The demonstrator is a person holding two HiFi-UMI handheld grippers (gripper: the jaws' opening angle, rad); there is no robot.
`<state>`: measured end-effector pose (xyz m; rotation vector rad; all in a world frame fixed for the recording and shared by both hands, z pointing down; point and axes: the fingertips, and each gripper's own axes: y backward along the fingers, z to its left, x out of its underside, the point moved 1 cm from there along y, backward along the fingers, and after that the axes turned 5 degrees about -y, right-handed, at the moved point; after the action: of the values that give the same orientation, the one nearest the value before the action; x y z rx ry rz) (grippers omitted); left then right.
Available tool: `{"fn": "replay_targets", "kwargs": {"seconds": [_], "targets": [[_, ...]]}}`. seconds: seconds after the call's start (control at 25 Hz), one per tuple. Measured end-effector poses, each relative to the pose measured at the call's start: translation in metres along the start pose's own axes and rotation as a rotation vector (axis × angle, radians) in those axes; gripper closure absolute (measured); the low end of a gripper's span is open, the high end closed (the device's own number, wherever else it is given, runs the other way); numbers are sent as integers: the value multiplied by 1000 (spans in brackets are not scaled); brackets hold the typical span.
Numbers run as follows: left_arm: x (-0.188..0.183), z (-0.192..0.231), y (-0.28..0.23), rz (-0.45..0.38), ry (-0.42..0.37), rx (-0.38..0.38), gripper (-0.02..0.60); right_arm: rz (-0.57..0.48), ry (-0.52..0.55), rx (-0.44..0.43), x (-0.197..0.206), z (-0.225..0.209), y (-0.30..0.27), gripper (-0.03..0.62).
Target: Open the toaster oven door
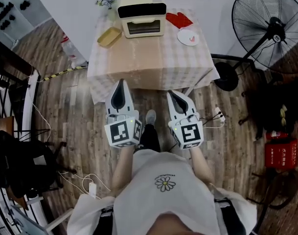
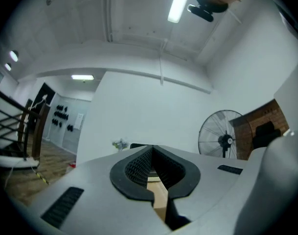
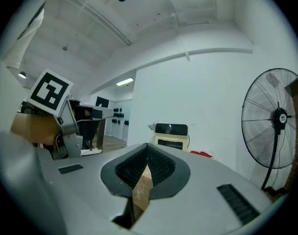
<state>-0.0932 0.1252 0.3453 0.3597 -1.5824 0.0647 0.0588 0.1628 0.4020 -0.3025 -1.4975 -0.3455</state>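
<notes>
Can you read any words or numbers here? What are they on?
Nothing can be read for sure.
red box: white print, too small to read.
shirt: tiny print above the flower, too blurred.
marker cube: black squares only, no words.

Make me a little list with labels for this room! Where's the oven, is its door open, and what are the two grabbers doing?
toaster oven: at the far edge of the table
door: closed
tray: yellow, left of the oven in the head view
mitt: red, right of the oven
plate: white, in front of the mitt
left gripper: fingers shut, holding nothing, short of the table's near edge
right gripper: fingers shut, holding nothing, beside the left one
fan: on the floor, right of the table
</notes>
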Motion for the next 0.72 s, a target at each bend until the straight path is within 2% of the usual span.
{"fn": "replay_targets", "kwargs": {"seconds": [0.08,0.16,0.36,0.48,0.72], "targets": [[11,17,-32,11,71,-21,565,6,-5,-15,2,-13,-36,584],[19,30,-65,19,84,-22,565,41,-37,-5,4,-30,-72,584],[43,55,-162,41,20,9,565,83,-43,-34,-6,-60,-177,583],[53,64,-218,56,-12,38,565,73,-40,-11,-15,-79,-230,583],[55,73,-294,47,-16,74,565,62,-11,53,-24,-128,-290,583]]}}
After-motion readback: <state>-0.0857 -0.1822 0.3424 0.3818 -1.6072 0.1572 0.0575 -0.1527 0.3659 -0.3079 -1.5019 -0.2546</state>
